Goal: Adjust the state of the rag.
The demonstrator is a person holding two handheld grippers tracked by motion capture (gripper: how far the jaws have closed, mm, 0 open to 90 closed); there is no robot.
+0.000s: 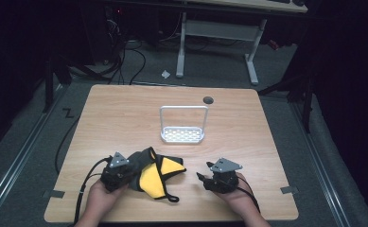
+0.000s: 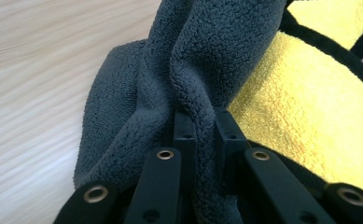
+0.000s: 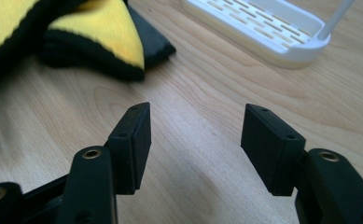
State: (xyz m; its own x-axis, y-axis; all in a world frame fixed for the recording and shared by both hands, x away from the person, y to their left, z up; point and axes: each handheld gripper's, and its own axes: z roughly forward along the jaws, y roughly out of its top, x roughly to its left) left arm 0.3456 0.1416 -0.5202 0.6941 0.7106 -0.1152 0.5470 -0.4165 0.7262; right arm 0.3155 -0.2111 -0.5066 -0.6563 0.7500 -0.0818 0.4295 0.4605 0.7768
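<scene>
Left gripper [image 2: 202, 126] pinches a fold of the grey-and-yellow fleece cloth [image 2: 207, 60] on the wooden tabletop [image 1: 125, 109]; right gripper [image 3: 195, 140] hovers spread, nothing between.

Dark room; grey carpet floor [image 1: 25, 127]; white desk frame [image 1: 219, 35] behind; black cables [image 1: 129, 61].

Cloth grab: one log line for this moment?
left gripper: shut on grey-yellow cloth | right gripper: open, empty, over table | white rack: untouched
</scene>
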